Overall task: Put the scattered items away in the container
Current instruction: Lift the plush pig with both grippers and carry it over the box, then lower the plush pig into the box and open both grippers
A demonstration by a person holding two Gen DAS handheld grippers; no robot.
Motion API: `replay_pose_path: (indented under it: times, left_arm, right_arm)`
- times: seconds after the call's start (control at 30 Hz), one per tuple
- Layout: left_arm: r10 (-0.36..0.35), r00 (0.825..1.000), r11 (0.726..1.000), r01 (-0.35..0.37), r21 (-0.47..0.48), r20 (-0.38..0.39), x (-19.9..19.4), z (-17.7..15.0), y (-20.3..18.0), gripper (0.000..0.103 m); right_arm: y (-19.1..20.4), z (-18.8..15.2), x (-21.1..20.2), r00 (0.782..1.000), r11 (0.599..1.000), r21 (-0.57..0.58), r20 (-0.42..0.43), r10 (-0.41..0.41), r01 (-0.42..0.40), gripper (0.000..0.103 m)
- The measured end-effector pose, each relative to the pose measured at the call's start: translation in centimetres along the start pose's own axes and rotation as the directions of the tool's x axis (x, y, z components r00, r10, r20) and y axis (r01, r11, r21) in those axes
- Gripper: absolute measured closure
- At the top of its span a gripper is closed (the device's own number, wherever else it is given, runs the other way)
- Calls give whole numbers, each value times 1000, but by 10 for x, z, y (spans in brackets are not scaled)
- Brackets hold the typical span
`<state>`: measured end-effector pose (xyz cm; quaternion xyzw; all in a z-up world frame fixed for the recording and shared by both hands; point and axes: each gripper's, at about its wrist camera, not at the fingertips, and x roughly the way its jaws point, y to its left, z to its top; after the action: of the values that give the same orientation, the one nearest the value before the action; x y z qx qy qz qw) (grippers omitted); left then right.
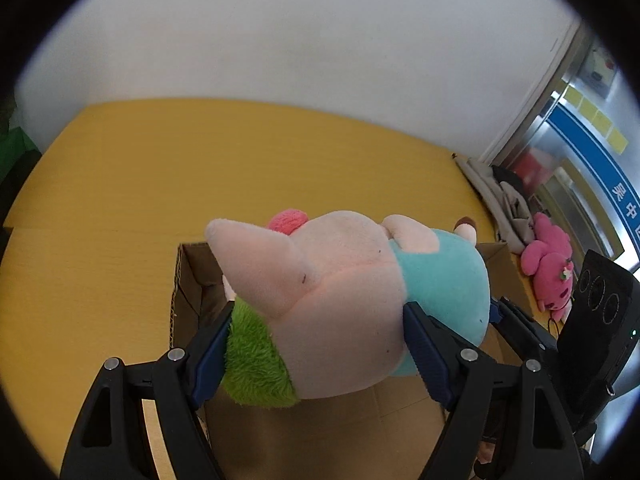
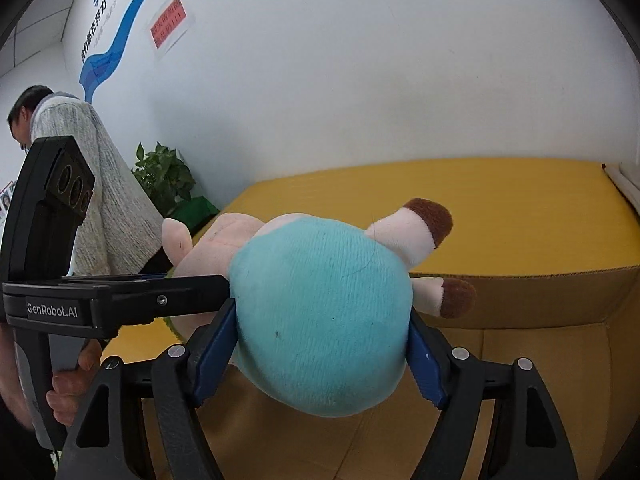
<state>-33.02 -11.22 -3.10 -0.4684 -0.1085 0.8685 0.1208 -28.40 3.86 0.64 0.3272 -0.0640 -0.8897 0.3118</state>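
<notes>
a: what is the left gripper [image 1: 316,344] doing?

b: its blue pads [image 1: 212,356] are clamping the plush pig [image 1: 344,280], one pressing the green fuzzy part, the other the pale pink body beside the teal shirt. the pig is hanging over the open cardboard box [image 1: 188,296].

a: and the right gripper [image 2: 320,344]?

b: its jaws are squeezing the teal belly of the same plush pig [image 2: 320,320], with both brown-tipped legs sticking out to the right.

a: what is being hidden?

b: the pig is covering most of the box interior in both views, so i cannot tell what is lying inside. its face is turning away; only one ear and a pink tuft are showing. the left gripper's body [image 2: 52,240] is blocking part of a man in a grey sweater [image 2: 104,200].

a: how are the edges looking?

b: the box's far wall [image 2: 520,292] is standing just beyond the legs. past it the yellow table [image 1: 240,160] is running to the white wall [image 1: 300,40]. a magenta plush toy [image 1: 552,268] is lying near the table's right edge, beside some grey cloth [image 1: 504,200]. a potted plant [image 2: 164,176] is sitting off the far left corner.
</notes>
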Motion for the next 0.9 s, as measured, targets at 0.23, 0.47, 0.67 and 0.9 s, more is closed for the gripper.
replay_pose_path:
  times: [0.23,0.47,0.67,0.9]
  left_arm:
    - [70,996,998,-69,11,-48,33,-11,16,40]
    - [103,995,995,-103,-10,8,18,-11,12,35]
    - [88,977,996,-83,-36,193,-61,-26,0,23]
    - [117,896,987,-152,48,428,-180,-92,-43,19]
  right_arm:
    - [-5,-9,40,990,997,-59,-126,-56,48,22]
    - [-31,-13,37,987,999,35,-157,-30,36,9]
    - [-8,-4,-2,991,995,-75,-114,-69,61,8]
    - [52,-6,-117,998,985,-163,45,-43,49,0]
